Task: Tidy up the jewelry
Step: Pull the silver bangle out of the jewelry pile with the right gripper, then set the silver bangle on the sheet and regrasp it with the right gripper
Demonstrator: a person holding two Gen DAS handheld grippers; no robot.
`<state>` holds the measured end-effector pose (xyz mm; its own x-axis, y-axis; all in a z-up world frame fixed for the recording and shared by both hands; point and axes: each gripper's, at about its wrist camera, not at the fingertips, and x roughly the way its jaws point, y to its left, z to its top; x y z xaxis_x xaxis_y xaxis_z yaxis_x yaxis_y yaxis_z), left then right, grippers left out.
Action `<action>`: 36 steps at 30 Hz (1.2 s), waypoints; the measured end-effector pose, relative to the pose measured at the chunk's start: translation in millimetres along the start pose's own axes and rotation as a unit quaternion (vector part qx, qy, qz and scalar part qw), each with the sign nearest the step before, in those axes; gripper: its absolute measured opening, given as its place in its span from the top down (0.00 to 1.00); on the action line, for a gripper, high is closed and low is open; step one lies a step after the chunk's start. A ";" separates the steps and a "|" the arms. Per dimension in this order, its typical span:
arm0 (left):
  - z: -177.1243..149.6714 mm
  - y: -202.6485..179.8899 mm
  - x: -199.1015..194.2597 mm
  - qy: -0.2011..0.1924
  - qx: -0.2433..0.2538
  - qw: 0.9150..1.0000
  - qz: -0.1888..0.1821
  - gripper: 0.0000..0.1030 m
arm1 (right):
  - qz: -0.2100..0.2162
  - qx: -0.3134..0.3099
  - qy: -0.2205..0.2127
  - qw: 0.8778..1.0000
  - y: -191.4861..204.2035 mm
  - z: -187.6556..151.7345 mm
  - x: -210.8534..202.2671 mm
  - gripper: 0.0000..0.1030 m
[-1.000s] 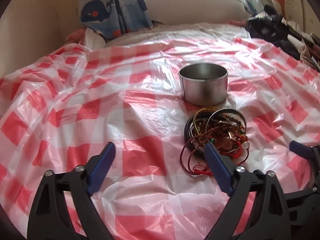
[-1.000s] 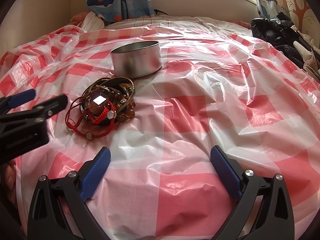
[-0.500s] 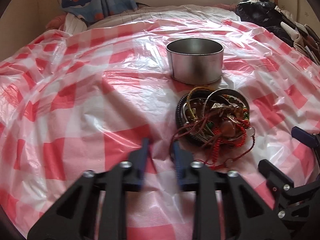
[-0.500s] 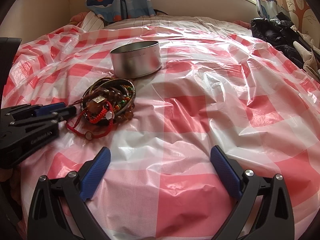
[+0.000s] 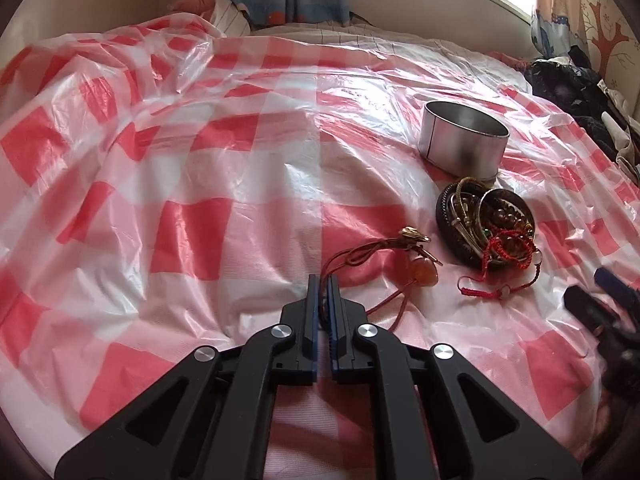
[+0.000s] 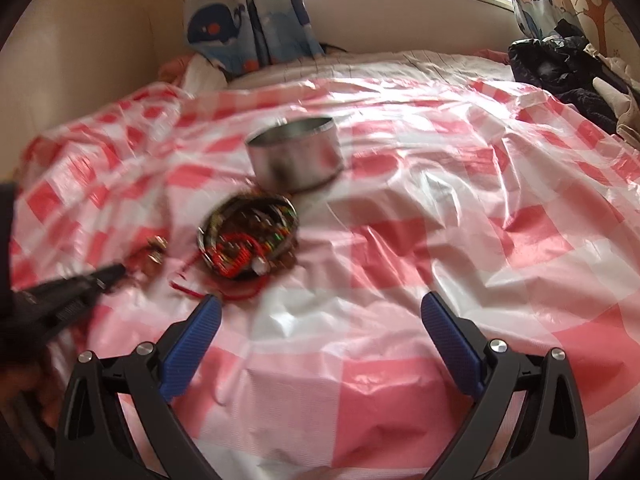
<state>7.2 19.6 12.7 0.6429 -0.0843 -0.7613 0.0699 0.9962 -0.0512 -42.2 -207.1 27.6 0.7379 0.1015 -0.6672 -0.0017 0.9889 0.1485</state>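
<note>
The sorting is only beginning: the tin (image 5: 464, 140) is standing empty on the checked sheet (image 5: 200, 184), and almost all the jewelry is still lying tangled in the pile (image 5: 486, 226) just in front of it. One necklace (image 5: 416, 256), a brown cord with an amber pendant, is lying apart from the pile, strung out toward the left gripper (image 5: 323, 280). That gripper's jaws are nearly touching, having just been closing, and the cord is running in between them, so it is probably pinching the necklace. The right gripper (image 6: 320, 312) is gaping wide, holding nothing, hovering over bare sheet near the pile.
</note>
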 end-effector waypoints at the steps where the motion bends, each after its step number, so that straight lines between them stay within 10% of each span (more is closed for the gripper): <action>1: -0.8 -1.5 0.9 -0.001 0.003 1.000 0.002 0.93 | 0.008 0.002 -0.007 1.000 0.2 4.2 -1.1 0.07; 4: -1.4 -2.5 2.6 0.000 0.003 1.000 0.002 0.91 | 0.024 -0.008 -0.007 1.000 4.7 22.1 7.0 0.10; 8: -1.7 -4.2 3.5 0.001 0.000 1.000 -0.001 0.89 | 0.045 -0.024 0.030 0.998 10.7 41.7 35.5 0.41; 20: -1.9 -8.4 4.7 0.002 0.001 1.000 -0.002 0.83 | 0.082 -0.004 0.072 0.994 9.2 58.7 72.5 0.92; 36: -1.7 -9.5 4.4 0.002 0.001 1.000 -0.003 0.81 | 0.073 0.069 0.043 0.994 -49.3 21.0 -16.4 0.92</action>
<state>8.1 9.8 8.8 0.6400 -0.0894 -0.7632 0.0741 0.9958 -0.0546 -40.0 -259.8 46.5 0.6754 0.2586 -0.6906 -0.0080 0.9390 0.3438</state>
